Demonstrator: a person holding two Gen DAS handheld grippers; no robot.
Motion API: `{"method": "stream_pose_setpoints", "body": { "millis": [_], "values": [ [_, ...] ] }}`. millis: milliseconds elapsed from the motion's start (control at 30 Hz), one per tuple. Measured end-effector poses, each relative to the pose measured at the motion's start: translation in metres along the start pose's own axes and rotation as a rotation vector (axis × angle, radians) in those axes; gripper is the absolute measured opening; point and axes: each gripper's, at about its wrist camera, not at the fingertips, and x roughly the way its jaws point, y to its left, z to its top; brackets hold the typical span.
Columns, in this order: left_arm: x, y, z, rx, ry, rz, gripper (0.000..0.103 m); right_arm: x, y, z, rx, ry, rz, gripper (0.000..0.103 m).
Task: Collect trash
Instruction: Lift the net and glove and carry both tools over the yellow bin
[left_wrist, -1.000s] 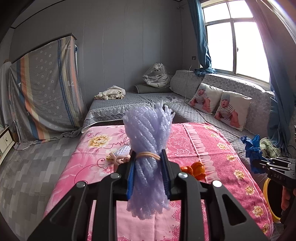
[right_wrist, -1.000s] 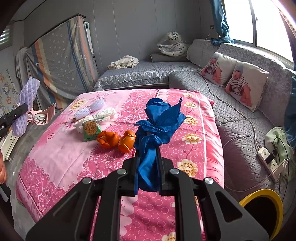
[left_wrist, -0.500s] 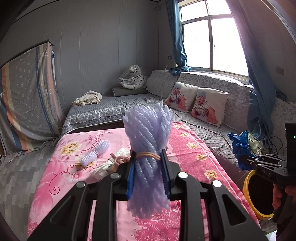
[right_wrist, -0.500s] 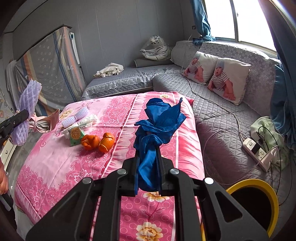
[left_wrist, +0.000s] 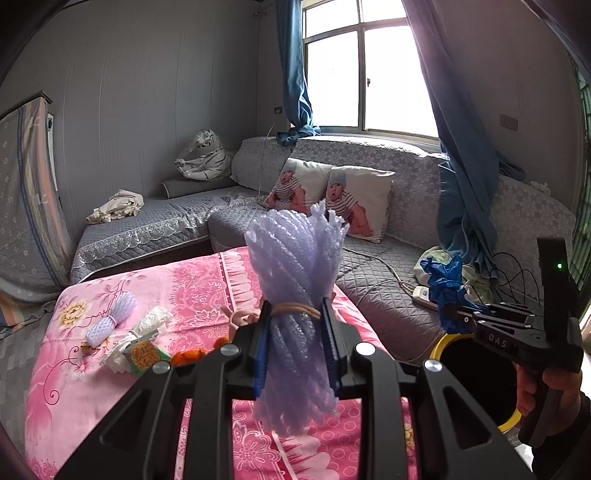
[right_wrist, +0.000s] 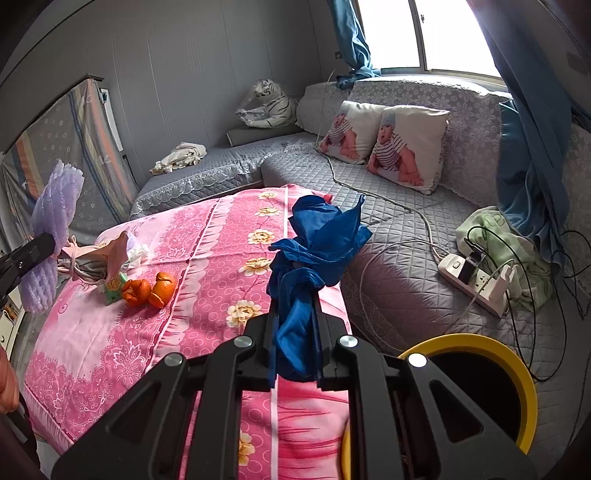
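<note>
Purple foam netting (left_wrist: 295, 295) clamped in left gripper (left_wrist: 295, 343); blue bag (right_wrist: 314, 258) pinched in right gripper (right_wrist: 295, 343). Carry step judged underway. Release over yellow-rimmed bin (right_wrist: 517, 369) required next; orange peel (right_wrist: 149, 290) left on bed.

The right gripper (right_wrist: 295, 325) clamps a blue bag (right_wrist: 314, 251) above the pink bed (right_wrist: 207, 258); a yellow-rimmed bin (right_wrist: 480, 343) stands just beside.

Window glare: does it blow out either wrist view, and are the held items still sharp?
Left wrist: window clips to white, purple foam net stays sharp. Right wrist: window also blown out, blue bag crisp; fisheye bends room edges in both.
</note>
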Motion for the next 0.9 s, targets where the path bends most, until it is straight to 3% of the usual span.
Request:
{"method": "stream_pose_setpoints", "body": {
  "millis": [900],
  "values": [
    [0.052, -0.117, -0.001, 0.086, 0.073, -0.271, 0.024, -0.034, -0.112, -0.038, 0.193, -0.035, -0.179, 0.013]
  ]
}}
